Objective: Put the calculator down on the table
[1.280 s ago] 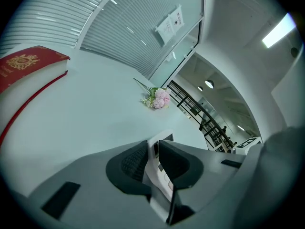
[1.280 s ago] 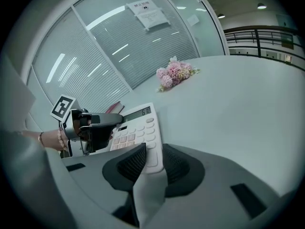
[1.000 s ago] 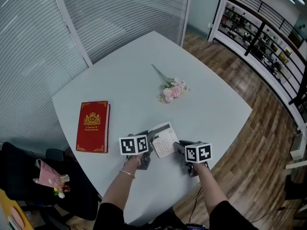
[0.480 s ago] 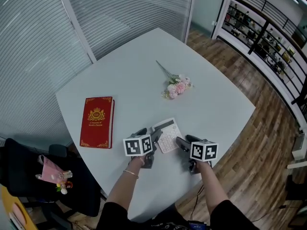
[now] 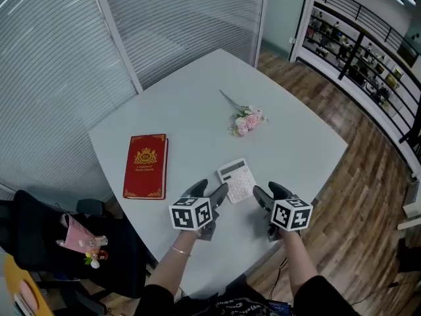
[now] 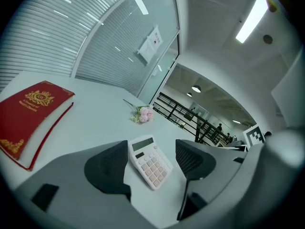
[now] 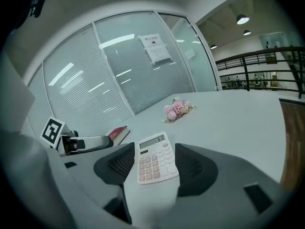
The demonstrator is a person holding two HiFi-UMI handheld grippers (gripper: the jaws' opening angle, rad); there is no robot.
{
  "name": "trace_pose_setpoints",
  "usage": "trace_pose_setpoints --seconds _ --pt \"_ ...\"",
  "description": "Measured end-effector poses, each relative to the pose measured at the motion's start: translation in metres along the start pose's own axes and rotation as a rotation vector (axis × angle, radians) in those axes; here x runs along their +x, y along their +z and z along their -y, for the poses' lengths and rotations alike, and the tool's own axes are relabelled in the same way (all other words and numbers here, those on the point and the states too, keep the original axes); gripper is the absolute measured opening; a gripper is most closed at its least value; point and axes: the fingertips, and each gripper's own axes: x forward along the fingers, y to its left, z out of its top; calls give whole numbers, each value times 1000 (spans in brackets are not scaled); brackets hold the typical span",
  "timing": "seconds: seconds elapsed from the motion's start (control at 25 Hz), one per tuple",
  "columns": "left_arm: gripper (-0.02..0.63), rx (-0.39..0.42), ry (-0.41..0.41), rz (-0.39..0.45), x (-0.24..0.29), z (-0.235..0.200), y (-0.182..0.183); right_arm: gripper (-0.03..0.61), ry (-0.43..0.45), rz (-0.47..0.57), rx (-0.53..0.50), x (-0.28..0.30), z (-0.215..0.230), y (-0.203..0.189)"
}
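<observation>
Calculator lies flat on the bench, free of both grippers.
Light, rigid, slick plastic, so grip its long edges. The fingers of left gripper and right gripper have just been opening wide, with nothing between them.

The head view looks steeply down from high above the table, with the left gripper and right gripper at its near edge. Each gripper view sits low and close over the tabletop and looks along its own jaws toward the glass wall. All three views share the calculator, the pink flowers and the red book.
</observation>
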Motion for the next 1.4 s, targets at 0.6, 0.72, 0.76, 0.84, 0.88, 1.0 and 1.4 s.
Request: trace_pose_setpoints --seconds 0.6,0.72,0.76,0.84,0.88,1.0,1.4 --pt "318 67 -72 128 -146 49 -25 258 -35 187 -227 -108 -100 -17" --pt "318 137 -91 115 -170 62 -45 255 -19 227 -262 -125 -122 -30" --pt "318 177 -94 109 -178 67 -52 255 -19 237 -270 -130 -128 -34" --pt "318 267 -105 94 -194 76 -68 255 -28 255 -288 -141 -139 -44" --pt "318 307 -114 88 -201 81 -77 255 -36 261 -299 -147 -144 -50" --pt "318 377 -121 81 -218 88 -99 253 -67 254 -318 -158 -153 -73" --pt "318 343 -59 20 -252 68 -157 249 -111 140 -335 -173 -174 -158"
